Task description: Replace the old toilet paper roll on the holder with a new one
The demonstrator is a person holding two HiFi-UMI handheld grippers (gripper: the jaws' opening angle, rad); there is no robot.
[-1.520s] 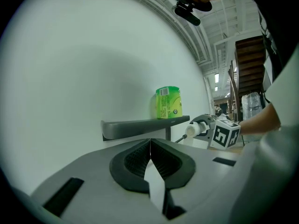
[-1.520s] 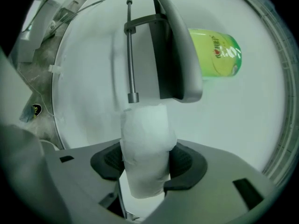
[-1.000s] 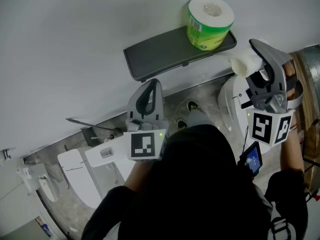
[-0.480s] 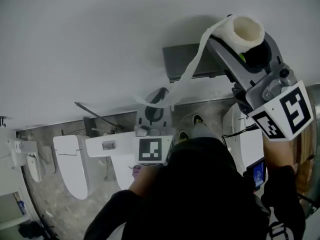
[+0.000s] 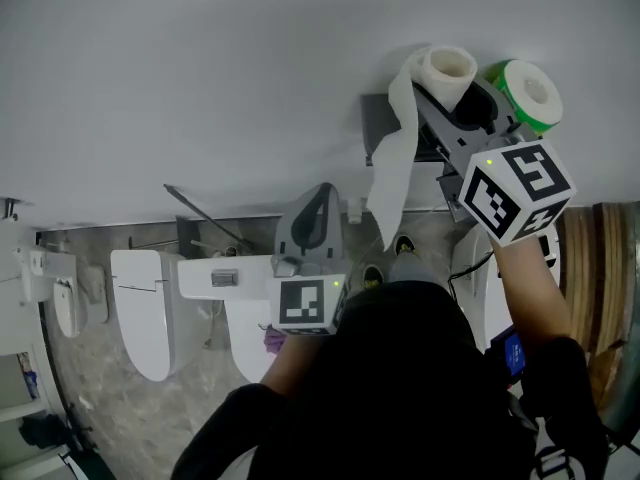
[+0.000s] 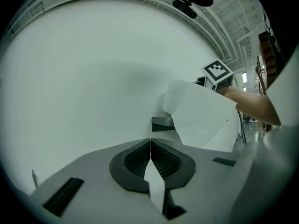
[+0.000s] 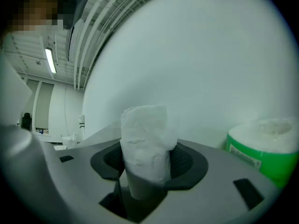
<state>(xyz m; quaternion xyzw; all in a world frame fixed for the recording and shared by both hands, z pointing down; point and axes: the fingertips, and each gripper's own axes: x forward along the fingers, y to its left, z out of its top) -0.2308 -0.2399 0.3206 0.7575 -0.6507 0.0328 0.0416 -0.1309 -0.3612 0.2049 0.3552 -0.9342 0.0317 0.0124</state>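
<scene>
While right hand-held gripper [image 5: 455,93] clamps old roll [image 5: 447,66], left hand-held gripper [image 6: 150,146] seemingly pinching paper [image 6: 155,185]

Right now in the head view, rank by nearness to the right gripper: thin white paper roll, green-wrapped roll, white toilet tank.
1. Thin white paper roll, in the right gripper jaws.
2. Green-wrapped roll, just right.
3. White toilet tank, far lower left.

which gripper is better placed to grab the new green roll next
Right, probably: the right gripper is up beside the green-wrapped roll, though shut on the old roll, which it must drop first. The left gripper sits lower, pinching the paper tail.
</scene>
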